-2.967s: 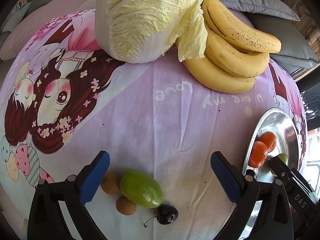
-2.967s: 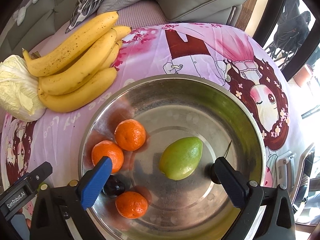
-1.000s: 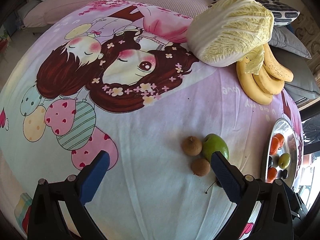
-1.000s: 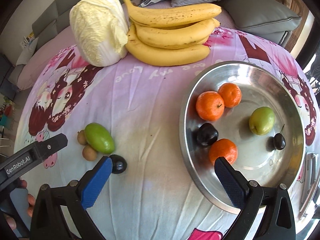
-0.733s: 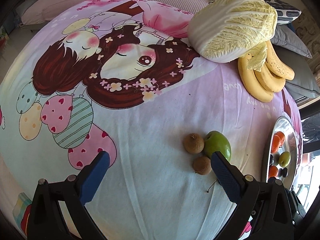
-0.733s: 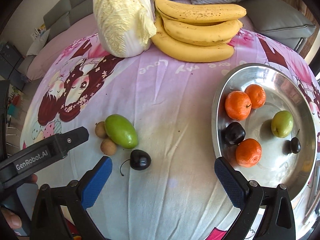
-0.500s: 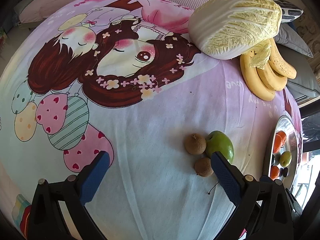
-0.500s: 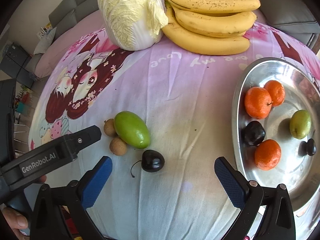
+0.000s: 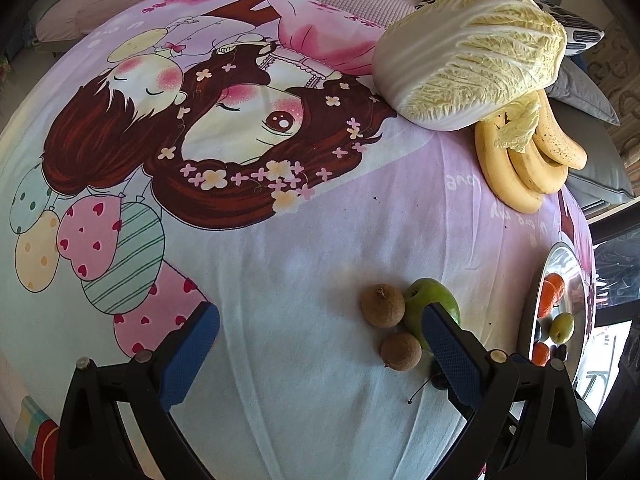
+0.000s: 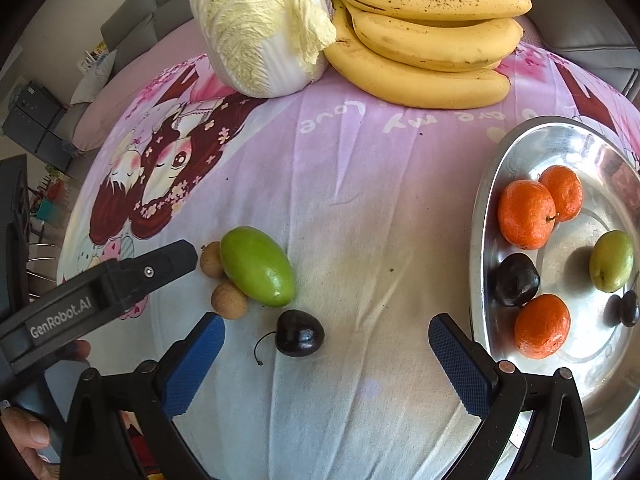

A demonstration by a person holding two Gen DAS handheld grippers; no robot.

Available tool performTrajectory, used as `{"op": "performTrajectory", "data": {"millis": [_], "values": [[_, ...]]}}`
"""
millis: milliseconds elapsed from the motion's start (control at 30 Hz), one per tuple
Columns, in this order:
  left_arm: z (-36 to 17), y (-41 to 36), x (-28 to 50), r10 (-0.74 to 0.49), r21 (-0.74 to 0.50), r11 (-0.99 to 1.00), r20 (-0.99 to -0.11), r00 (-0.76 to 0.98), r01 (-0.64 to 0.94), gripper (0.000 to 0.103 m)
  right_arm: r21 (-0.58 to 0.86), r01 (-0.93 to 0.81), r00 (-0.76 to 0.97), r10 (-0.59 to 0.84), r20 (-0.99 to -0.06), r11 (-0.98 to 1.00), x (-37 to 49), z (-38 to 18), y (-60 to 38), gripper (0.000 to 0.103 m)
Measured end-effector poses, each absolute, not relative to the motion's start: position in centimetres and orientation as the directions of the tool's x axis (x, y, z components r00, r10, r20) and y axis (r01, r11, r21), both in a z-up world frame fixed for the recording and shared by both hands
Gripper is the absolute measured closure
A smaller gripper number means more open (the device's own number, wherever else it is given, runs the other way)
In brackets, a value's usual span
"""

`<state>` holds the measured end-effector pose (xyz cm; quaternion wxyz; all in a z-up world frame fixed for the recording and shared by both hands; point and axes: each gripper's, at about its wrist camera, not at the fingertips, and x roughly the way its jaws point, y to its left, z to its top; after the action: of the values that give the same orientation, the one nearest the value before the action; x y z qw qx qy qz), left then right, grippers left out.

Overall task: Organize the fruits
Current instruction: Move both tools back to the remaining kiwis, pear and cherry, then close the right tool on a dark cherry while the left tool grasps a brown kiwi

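1. Right gripper (image 10: 326, 364) hangs over the cartoon-print cloth (image 10: 360, 184) with its blue pads spread wide and nothing between them; a dark cherry (image 10: 300, 333) lies just ahead of the gap, stem curling left.
2. Left gripper (image 9: 320, 350) is likewise spread and empty, its right pad in front of the green mango (image 9: 431, 307).
3. Beside the mango sit 2 brown longans (image 9: 383, 306), touching or nearly touching it; the cherry lies just beside this cluster.
4. To the right, the steel bowl (image 10: 482, 216) holds 3 mandarins (image 10: 526, 214), 1 dark plum (image 10: 515, 279), 1 small green fruit (image 10: 611, 261) and 1 more cherry (image 10: 629, 308).
5. At the far edge, a napa cabbage (image 10: 260, 20) touches a bunch of bananas (image 10: 428, 32).
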<state>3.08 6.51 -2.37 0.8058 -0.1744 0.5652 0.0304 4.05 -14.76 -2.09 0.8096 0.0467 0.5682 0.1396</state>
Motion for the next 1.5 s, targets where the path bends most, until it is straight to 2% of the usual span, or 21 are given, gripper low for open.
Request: {"op": "performTrajectory", "data": {"millis": [200,400,467,533,633,667,733,833,900,967,1067,1167,1233,1300,1333,1367,1500], "values": [[-2.7,5.7,3.4,-0.167,-0.252,0.942,-0.924,0.343,-0.22,0.002,0.266,-0.19,0.32,0.316,-0.893,0.945,4.0,-1.7,-14.8,0.0],[-3.7,5.5,3.6,-0.234,-0.308,0.922,-0.926,0.296,-0.235,0.002,0.245,-0.215,0.325,0.305,-0.895,0.946,3.9,-1.7,-14.2,0.002],[-3.7,5.4,3.7,-0.233,-0.308,0.923,-0.925,0.301,-0.232,0.002,0.223,-0.223,0.339,0.289,-0.895,0.949,3.9,-1.6,-14.1,0.007],[-3.6,5.1,3.7,-0.234,-0.309,0.925,-0.922,0.309,-0.221,0.002,0.242,-0.227,0.339,0.309,-0.889,0.943,3.8,-1.6,-14.2,0.02],[-3.5,4.3,3.9,-0.262,-0.331,0.922,-0.915,0.306,-0.199,0.004,0.232,-0.24,0.34,0.306,-0.889,0.943,3.6,-1.6,-13.9,0.026],[-3.5,4.0,3.9,-0.272,-0.338,0.922,-0.913,0.303,-0.191,0.008,0.239,-0.242,0.334,0.312,-0.889,0.94,3.7,-1.7,-13.8,0.028],[-3.5,3.2,4.4,-0.289,-0.347,0.922,-0.911,0.294,-0.171,0.017,0.269,-0.242,0.317,0.338,-0.886,0.932,3.7,-2.0,-13.9,0.041],[-3.9,2.1,4.7,-0.319,-0.367,0.918,-0.908,0.272,-0.149,0.029,0.26,-0.24,0.31,0.328,-0.893,0.935,3.7,-2.3,-13.7,0.052],[-4.1,1.4,4.8,-0.339,-0.382,0.914,-0.903,0.263,-0.135,0.034,0.268,-0.237,0.302,0.333,-0.893,0.934,3.7,-2.5,-13.7,0.055],[-4.2,0.8,4.9,-0.36,-0.4,0.909,-0.896,0.261,-0.117,0.044,0.267,-0.235,0.299,0.331,-0.895,0.934,3.7,-2.6,-13.6,0.055],[-4.5,0.0,5.1,-0.385,-0.418,0.903,-0.889,0.248,-0.098,0.053,0.274,-0.235,0.29,0.336,-0.896,0.933,3.8,-2.9,-13.5,0.063],[-4.6,-0.3,5.1,-0.4,-0.428,0.9,-0.886,0.234,-0.084,0.06,0.276,-0.238,0.282,0.338,-0.898,0.931,3.7,-3.0,-13.3,0.065],[-4.7,-0.6,5.1,-0.404,-0.431,0.899,-0.885,0.231,-0.079,0.064,0.28,-0.238,0.278,0.341,-0.898,0.93,3.7,-3.1,-13.3,0.072],[-4.7,-0.6,5.1,-0.4,-0.426,0.901,-0.887,0.232,-0.076,0.066,0.281,-0.236,0.278,0.341,-0.898,0.93,3.7,-3.2,-13.3,0.073],[-4.6,-0.6,5.1,-0.398,-0.425,0.902,-0.887,0.233,-0.076,0.069,0.282,-0.235,0.278,0.342,-0.898,0.93,3.7,-3.2,-13.3,0.073],[-4.6,-0.5,5.0,-0.395,-0.422,0.904,-0.889,0.234,-0.077,0.078,0.284,-0.233,0.28,0.344,-0.896,0.93,3.7,-3.1,-13.3,0.073],[-4.3,0.2,4.8,-0.397,-0.425,0.902,-0.888,0.232,-0.083,0.078,0.302,-0.227,0.282,0.359,-0.89,0.926,3.8,-3.1,-13.4,0.073]]}}
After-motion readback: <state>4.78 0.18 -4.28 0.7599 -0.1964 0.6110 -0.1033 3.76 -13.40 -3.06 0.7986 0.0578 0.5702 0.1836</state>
